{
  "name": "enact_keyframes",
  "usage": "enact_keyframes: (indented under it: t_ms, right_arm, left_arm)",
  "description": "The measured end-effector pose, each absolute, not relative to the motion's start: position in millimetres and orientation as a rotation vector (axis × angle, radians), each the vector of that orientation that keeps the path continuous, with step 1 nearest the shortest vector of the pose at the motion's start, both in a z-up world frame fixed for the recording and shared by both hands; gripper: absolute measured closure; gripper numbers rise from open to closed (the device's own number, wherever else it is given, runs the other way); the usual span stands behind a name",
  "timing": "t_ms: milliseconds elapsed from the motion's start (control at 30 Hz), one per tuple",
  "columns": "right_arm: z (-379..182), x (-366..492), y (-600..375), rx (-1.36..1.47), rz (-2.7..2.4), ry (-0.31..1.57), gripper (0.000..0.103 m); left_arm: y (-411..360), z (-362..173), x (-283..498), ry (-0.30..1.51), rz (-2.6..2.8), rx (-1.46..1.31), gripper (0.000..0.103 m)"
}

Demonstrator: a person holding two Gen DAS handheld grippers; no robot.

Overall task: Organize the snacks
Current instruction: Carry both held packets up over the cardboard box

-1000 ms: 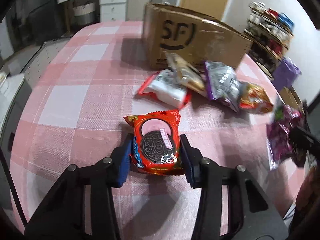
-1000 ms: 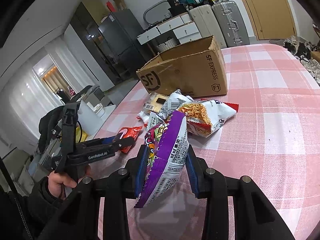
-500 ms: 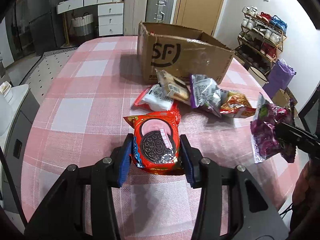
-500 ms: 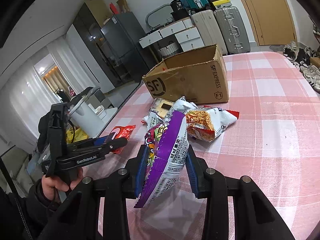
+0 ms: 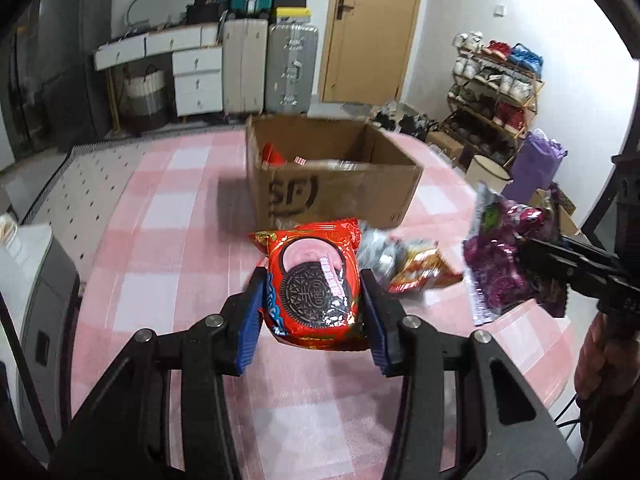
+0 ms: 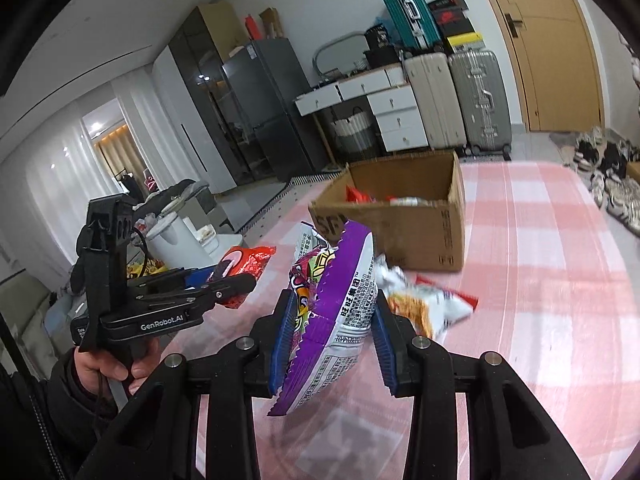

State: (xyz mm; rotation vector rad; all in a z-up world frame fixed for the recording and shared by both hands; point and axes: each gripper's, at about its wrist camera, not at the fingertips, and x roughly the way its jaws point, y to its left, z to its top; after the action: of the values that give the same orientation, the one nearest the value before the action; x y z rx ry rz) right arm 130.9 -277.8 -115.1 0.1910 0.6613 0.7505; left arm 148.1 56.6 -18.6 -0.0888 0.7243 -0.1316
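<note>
Your left gripper (image 5: 313,311): matt black plastic arms, ribbed blue pads, small bright metal screws. In it, the Oreo packet (image 5: 314,282): glossy red foil, crinkled. Your right gripper (image 6: 333,334): same matt black plastic and blue ribbed pads. In it, the purple snack bag (image 6: 340,304): shiny printed film with a serrated edge. Cardboard box (image 5: 340,186): matt brown corrugated paper, creased, at the table's far edge. Tablecloth (image 5: 160,248): pink-and-white checked cloth, matt weave.
</note>
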Motion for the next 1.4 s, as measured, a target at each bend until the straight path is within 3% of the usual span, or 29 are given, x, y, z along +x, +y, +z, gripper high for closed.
enact_keyframes:
  t_ms: [633, 1400]
  right_arm:
    - [-53, 214, -268, 0.164, 0.759, 0.582, 0.066]
    - [-22, 299, -244, 0.073, 0.687, 0.566, 0.066]
  left_arm:
    - [52, 67, 218, 0.648, -0.147, -0.128, 0.061]
    - [28, 88, 359, 0.688, -0.099, -0.029, 0.061]
